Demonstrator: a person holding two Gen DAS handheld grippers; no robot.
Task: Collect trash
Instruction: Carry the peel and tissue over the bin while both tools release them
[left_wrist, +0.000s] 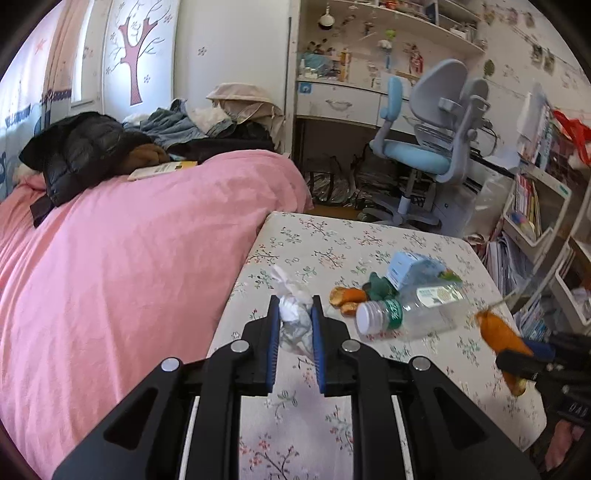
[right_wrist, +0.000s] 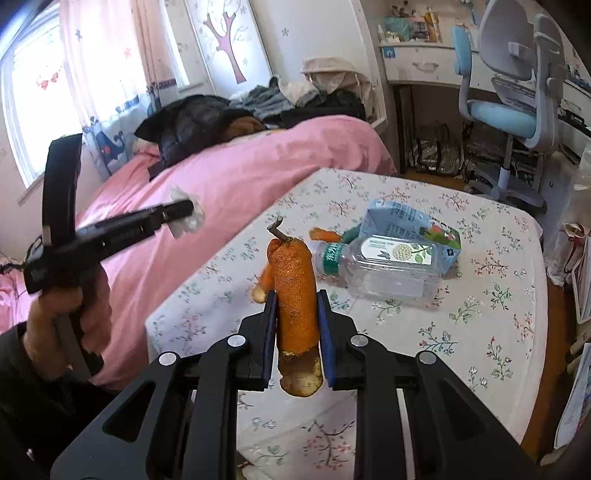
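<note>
My left gripper (left_wrist: 295, 306) is shut on a crumpled white tissue (left_wrist: 293, 314), lifted above the floral table (left_wrist: 369, 236). In the right wrist view the same left gripper (right_wrist: 184, 214) shows at the left over the pink bed, tissue (right_wrist: 186, 218) in its tips. My right gripper (right_wrist: 295, 302) is shut on a rolled orange peel (right_wrist: 295, 295) with a stem, held above the table; it appears as the peel (left_wrist: 502, 336) at the right edge of the left view. On the table lie a clear plastic bottle (right_wrist: 384, 269), a blue carton (right_wrist: 406, 225) and small peel pieces (left_wrist: 347, 297).
A pink bed (left_wrist: 129, 258) with piled clothes (left_wrist: 92, 147) borders the table on the left. A blue-grey desk chair (left_wrist: 432, 147) and a desk stand beyond the table. Bookshelves (left_wrist: 535, 206) with books line the right side. A person's hand (right_wrist: 70, 310) grips the left tool.
</note>
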